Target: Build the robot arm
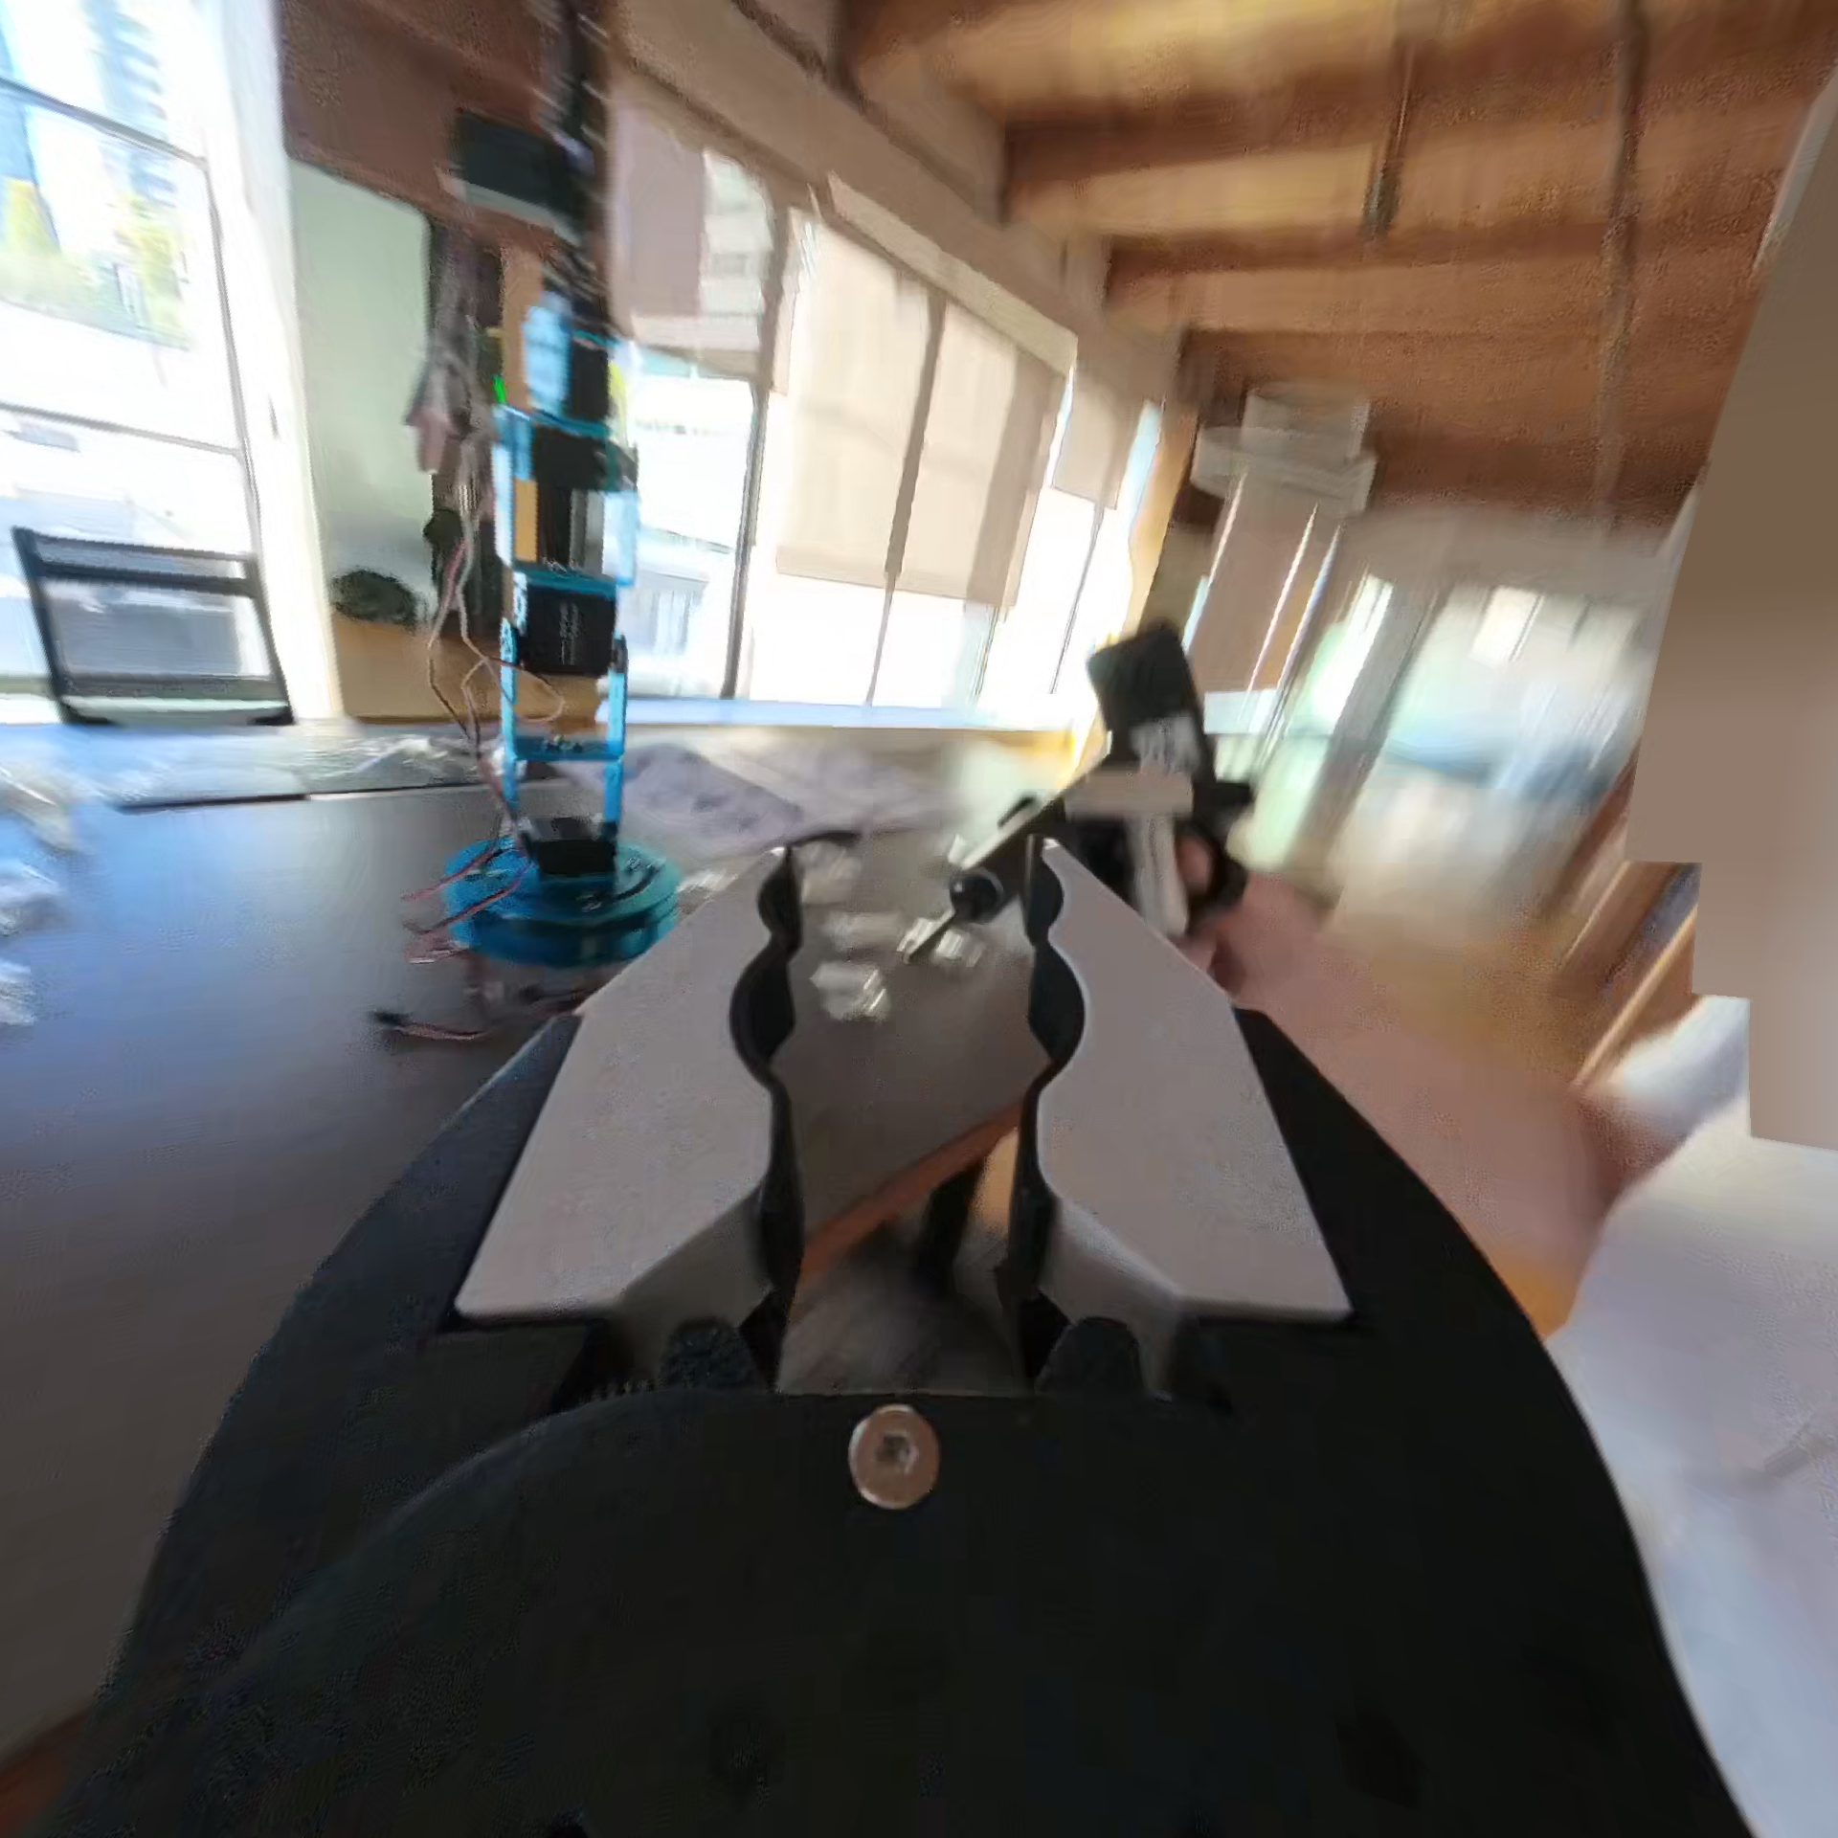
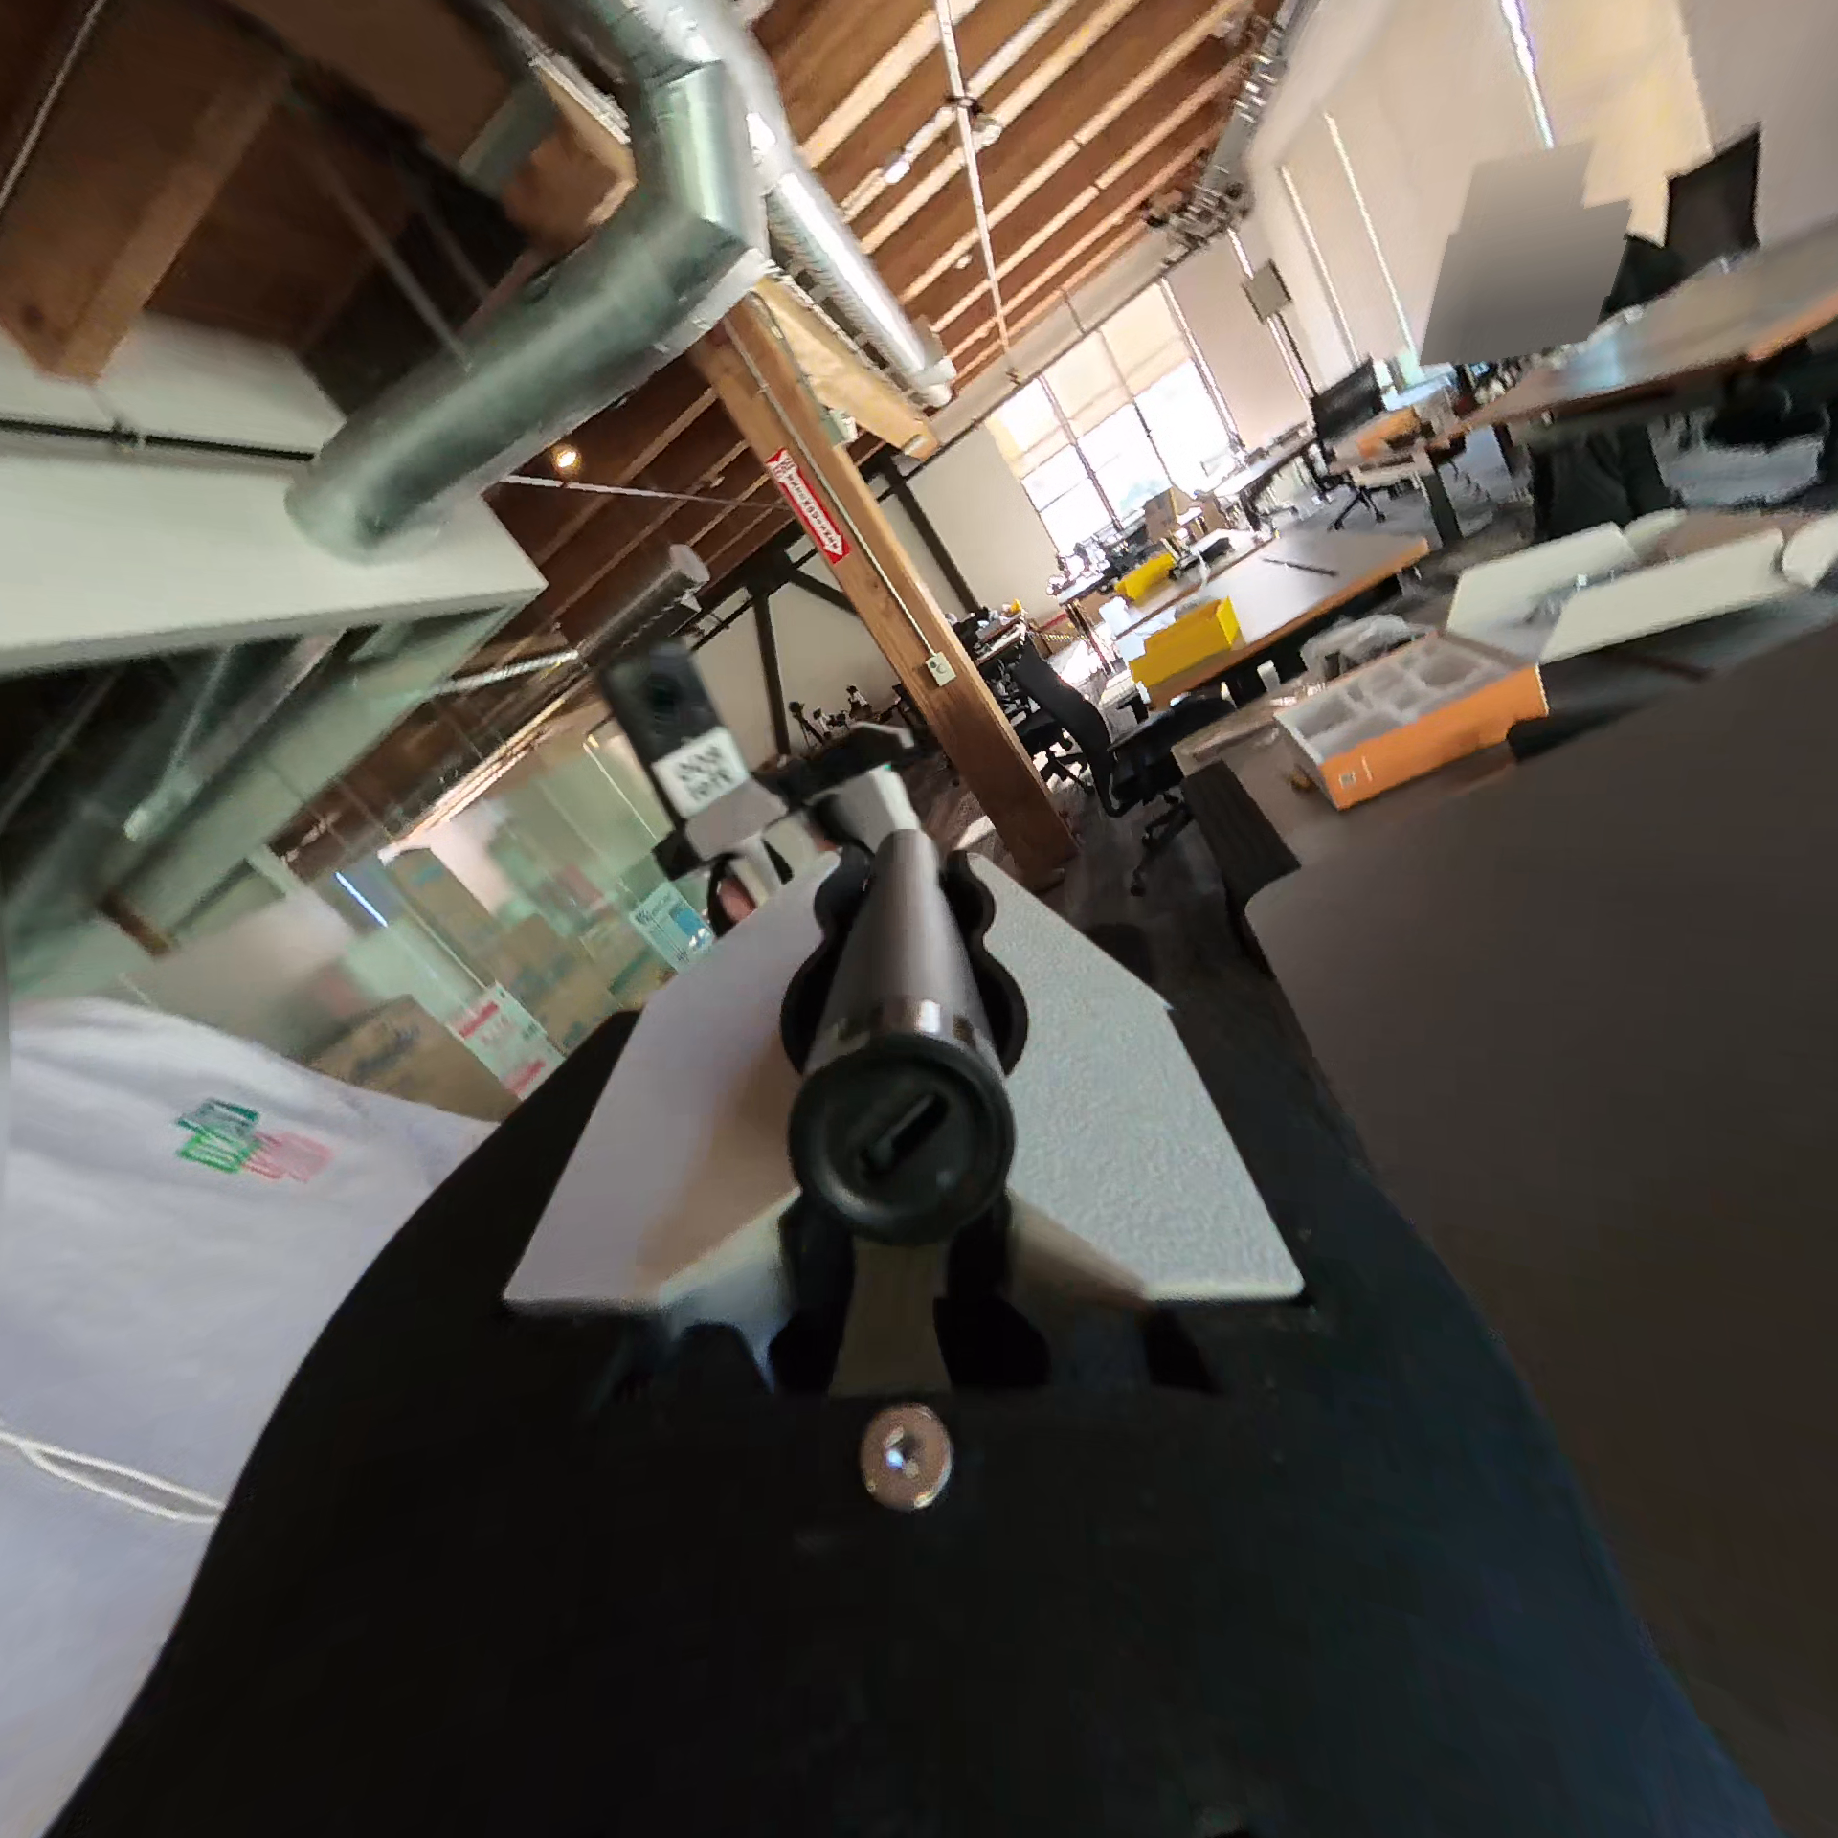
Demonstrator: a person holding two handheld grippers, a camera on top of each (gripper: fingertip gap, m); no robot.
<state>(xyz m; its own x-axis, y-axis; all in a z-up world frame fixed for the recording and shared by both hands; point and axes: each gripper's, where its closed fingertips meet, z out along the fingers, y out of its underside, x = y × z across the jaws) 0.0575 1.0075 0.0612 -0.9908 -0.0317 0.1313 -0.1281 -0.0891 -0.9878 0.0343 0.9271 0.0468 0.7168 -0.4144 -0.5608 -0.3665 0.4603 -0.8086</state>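
Observation:
My left gripper [image 1: 915,870] is open and empty, held low over the dark table [image 1: 199,1044]. Just beyond its fingertips lie small clear bags of parts [image 1: 845,960]. A blue robot-arm kit [image 1: 562,637] with black motors and loose wires stands upright ahead to the left. My right gripper [image 2: 900,880] is shut on a grey cylindrical screwdriver [image 2: 900,995] whose black end cap faces the camera. In the left wrist view the right gripper [image 1: 1144,796] is on the right, with the screwdriver [image 1: 985,885] angled down towards the bags. The view is motion-blurred.
A laptop [image 1: 149,617] and papers [image 1: 756,796] lie at the back of the table. An orange-and-white compartment box [image 2: 1412,716] sits on the table's far side. The table edge [image 1: 895,1203] runs below my left fingers. The person's white shirt [image 2: 149,1243] is close by. Tip to tip, the grippers are about 9 centimetres apart. About 25 centimetres separates my right fingertips from the blue robot-arm kit [image 1: 562,637].

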